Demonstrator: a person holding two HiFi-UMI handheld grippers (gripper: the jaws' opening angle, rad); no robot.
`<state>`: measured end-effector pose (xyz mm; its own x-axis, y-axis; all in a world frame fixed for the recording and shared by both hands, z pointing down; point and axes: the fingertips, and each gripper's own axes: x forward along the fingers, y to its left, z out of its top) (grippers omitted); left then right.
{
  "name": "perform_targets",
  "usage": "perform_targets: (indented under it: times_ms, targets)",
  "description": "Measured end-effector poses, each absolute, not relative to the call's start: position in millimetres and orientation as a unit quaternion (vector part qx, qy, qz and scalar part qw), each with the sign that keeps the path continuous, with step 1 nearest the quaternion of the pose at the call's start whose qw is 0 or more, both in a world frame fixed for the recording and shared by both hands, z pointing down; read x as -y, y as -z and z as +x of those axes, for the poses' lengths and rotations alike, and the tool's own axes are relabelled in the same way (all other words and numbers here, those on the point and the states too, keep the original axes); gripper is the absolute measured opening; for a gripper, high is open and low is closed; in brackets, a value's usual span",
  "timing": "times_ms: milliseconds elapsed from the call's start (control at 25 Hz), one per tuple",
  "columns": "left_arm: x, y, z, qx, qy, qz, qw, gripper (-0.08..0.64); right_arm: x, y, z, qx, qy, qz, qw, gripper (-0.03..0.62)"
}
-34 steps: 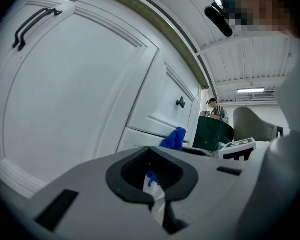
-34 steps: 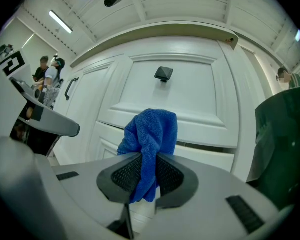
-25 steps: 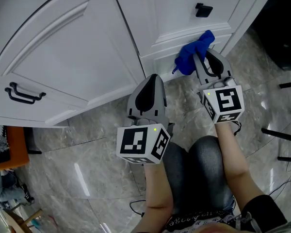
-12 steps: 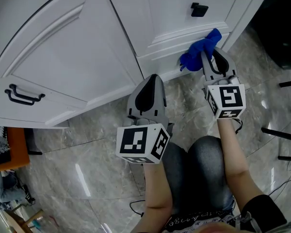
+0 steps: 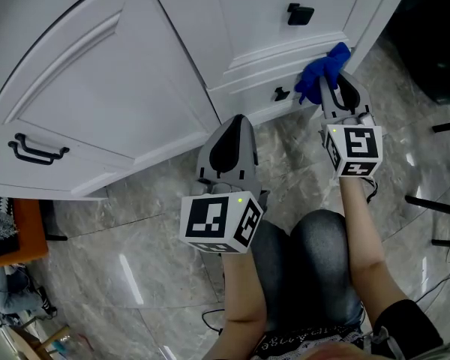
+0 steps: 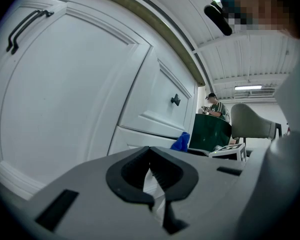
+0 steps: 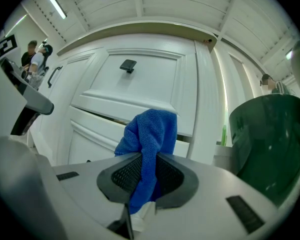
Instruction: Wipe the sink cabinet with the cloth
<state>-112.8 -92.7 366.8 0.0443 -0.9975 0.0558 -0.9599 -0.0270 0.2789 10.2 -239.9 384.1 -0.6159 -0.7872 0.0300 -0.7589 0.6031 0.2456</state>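
The white sink cabinet [image 5: 120,81] fills the upper part of the head view, with a large door at the left and two drawers [image 5: 285,36] at the right. My right gripper [image 5: 331,81] is shut on a blue cloth [image 5: 320,72], which presses against the lower drawer's right end. In the right gripper view the cloth [image 7: 149,149] bunches up from between the jaws in front of the drawers [image 7: 135,99]. My left gripper [image 5: 232,130] is shut on nothing, low by the cabinet base; the cloth [image 6: 181,141] shows far off in its view.
A black bar handle [image 5: 30,150] sits on the door, black knobs [image 5: 300,13] on the drawers. A grey marble floor [image 5: 135,246] lies below. A dark green bin [image 7: 270,144] stands right of the cabinet. Chair legs [image 5: 439,208] are at the right edge. An orange object [image 5: 26,227] is at the left.
My right gripper has carried the cloth rightward and upward along the lower drawer front, uncovering its small knob. The left gripper has stayed put.
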Motion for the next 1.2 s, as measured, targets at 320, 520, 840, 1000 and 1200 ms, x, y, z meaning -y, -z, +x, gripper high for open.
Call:
perform_targets:
  times_ms: [320,520,840,1000,1200]
  targets:
    - [93.0,-368.4,-113.5,0.689,0.077,0.711,0.122,0.005,252.0,-388.3,25.2,0.884,0.099,0.452,0.071,0.08]
    - [93.9,-369.4,-113.9,0.688,0.077,0.711,0.123,0.005,255.2,-389.2,29.2,0.883,0.099,0.453,0.073,0.08]
    - [94.3,-369.9,-115.5,0.687,0.079,0.711,0.123,0.005,257.1,-389.3,31.1,0.883,0.096,0.454,0.071,0.08]
    - [93.5,-369.6,-115.6,0.687,0.08,0.712,0.123,0.005,257.4,-389.7,31.7,0.883,0.101,0.452,0.076,0.08]
    - [92.2,-369.3,-116.5,0.687,0.08,0.711,0.125,0.005,260.8,-390.5,37.0,0.876,0.104,0.462,0.084,0.08]
